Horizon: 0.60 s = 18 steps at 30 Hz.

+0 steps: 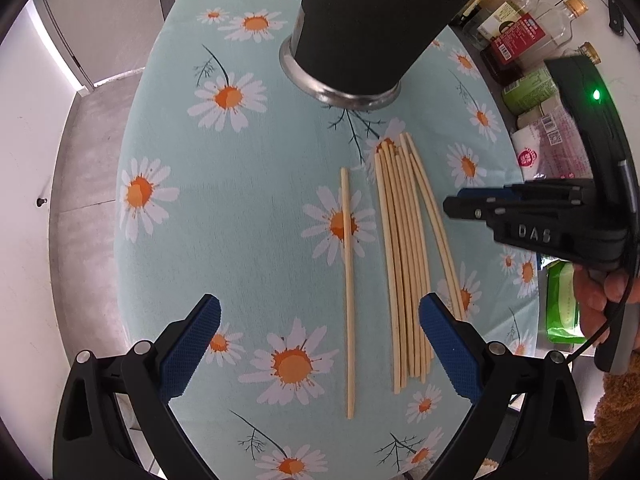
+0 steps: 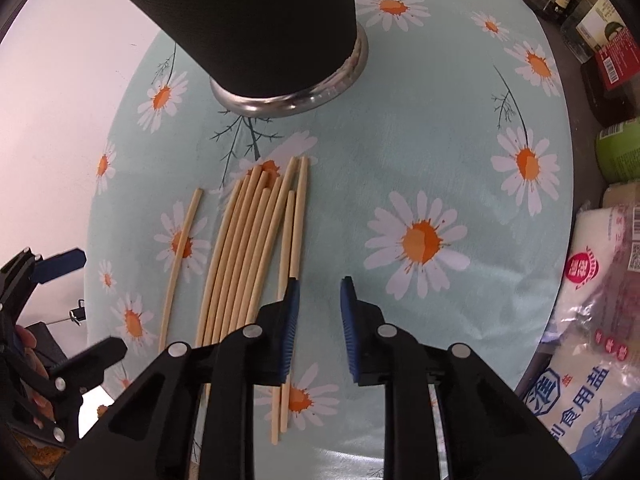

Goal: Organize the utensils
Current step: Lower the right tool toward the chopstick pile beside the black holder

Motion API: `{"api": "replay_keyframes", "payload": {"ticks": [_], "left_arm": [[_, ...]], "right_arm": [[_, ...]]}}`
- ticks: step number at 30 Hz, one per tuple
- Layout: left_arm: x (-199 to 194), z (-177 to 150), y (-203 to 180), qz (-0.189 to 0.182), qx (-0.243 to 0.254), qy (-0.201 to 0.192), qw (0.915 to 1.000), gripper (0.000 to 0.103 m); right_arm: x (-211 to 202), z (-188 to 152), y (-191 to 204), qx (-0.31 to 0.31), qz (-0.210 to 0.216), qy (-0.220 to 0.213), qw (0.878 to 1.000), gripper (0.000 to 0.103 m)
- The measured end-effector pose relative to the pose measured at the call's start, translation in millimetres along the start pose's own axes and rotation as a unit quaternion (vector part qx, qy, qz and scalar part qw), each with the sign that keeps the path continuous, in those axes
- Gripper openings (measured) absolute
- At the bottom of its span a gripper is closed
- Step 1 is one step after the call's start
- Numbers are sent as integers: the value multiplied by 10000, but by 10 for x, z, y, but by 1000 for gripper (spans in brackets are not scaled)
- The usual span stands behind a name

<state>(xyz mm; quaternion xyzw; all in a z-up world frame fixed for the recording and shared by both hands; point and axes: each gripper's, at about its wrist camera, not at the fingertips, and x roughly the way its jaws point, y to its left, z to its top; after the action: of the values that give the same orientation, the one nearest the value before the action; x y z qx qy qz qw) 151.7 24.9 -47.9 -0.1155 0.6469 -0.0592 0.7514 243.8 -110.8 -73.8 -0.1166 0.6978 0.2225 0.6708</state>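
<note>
A bundle of several pale wooden chopsticks [image 1: 404, 248] lies on the daisy-print tablecloth [image 1: 248, 184]. One single chopstick [image 1: 349, 280] lies apart to its left. A tall black holder with a steel base [image 1: 360, 32] stands just beyond their far ends. My left gripper [image 1: 320, 304] is wide open above the near ends, the single chopstick between its blue pads and untouched. My right gripper [image 2: 318, 300] points down at the cloth with a narrow gap and nothing between its pads. Its left finger [image 2: 290, 312] overlaps the rightmost chopsticks [image 2: 294, 220] of the bundle [image 2: 248, 248].
Sauce bottles [image 1: 520, 28], a green can [image 1: 528, 92] and a salt bag [image 2: 600, 300] crowd the table's right side. A green packet [image 1: 562, 300] lies beyond the right edge. The cloth's left edge drops off to a grey floor [image 1: 88, 168].
</note>
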Motion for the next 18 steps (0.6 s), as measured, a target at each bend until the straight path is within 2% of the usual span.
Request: {"api": "replay_keyframes", "payload": {"ticks": [11,16,18], "left_arm": [[12,-62,64,0,-66,34,10000,97],[22,-92,72,8,-37,48,10000,97],[31,-99,81,6,-47,65,10000,97]], "right_arm": [[181,251,215,-76,-74,155,9998,16],[234,220,288,-146,-217,216,9994,15],[254,237,318,-126,-299,241,9992,11]]}}
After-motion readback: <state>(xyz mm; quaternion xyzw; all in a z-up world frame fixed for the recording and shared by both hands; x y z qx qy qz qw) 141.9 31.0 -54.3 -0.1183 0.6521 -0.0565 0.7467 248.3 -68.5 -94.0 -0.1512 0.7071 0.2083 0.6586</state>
